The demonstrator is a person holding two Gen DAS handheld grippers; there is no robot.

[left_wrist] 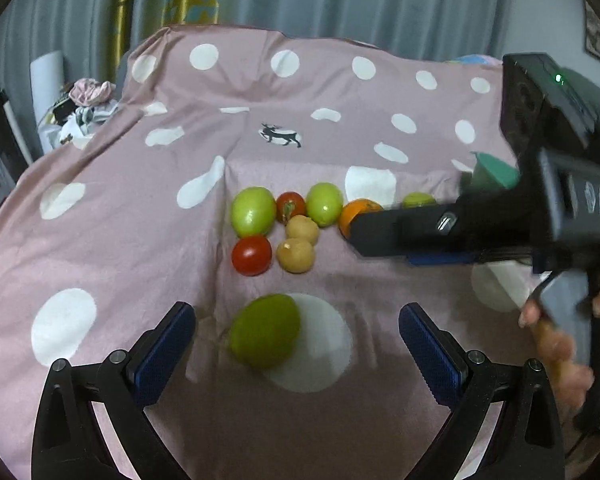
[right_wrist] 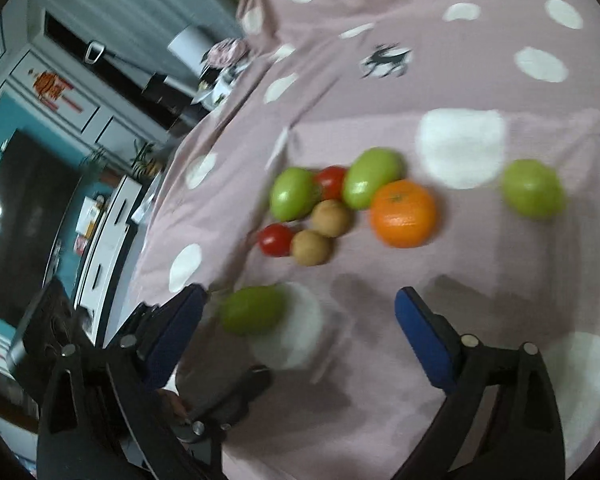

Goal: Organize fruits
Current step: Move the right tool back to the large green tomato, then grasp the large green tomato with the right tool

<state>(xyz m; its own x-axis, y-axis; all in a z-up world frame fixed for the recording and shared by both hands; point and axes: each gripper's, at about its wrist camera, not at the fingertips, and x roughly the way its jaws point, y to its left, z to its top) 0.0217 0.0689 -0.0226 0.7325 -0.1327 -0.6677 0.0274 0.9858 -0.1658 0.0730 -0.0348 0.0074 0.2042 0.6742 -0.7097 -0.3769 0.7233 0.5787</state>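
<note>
Both hand-held grippers stand with their jaws wide apart and nothing clamped between them. From my left gripper [left_wrist: 296, 344] I look down on a pink cloth with white dots [left_wrist: 140, 216], and a blurred green fruit [left_wrist: 265, 330] lies loose just ahead of the open blue pads [left_wrist: 428, 344], touching neither. Beyond it I see the cluster: two green fruits [left_wrist: 253, 211], two red tomatoes [left_wrist: 251, 255] and two small tan fruits [left_wrist: 295, 255] pressed close together. This view also shows me the right gripper's black body [left_wrist: 500, 224] reaching in from the right with fingers of a hand [left_wrist: 556, 344] on its handle; it covers most of the orange [left_wrist: 358, 210] and all but the top of another green fruit behind it. From the right gripper [right_wrist: 300, 320] I get what that body hides: the whole orange [right_wrist: 403, 214] sits just beside the cluster, touching a green fruit, and the lone green fruit [right_wrist: 532, 189] lies well apart to the right. The near green fruit [right_wrist: 253, 309] appears there too, close by the left-hand pad [right_wrist: 180, 328], and a room with cabinets [right_wrist: 80, 120] shows at that view's left edge.
</note>
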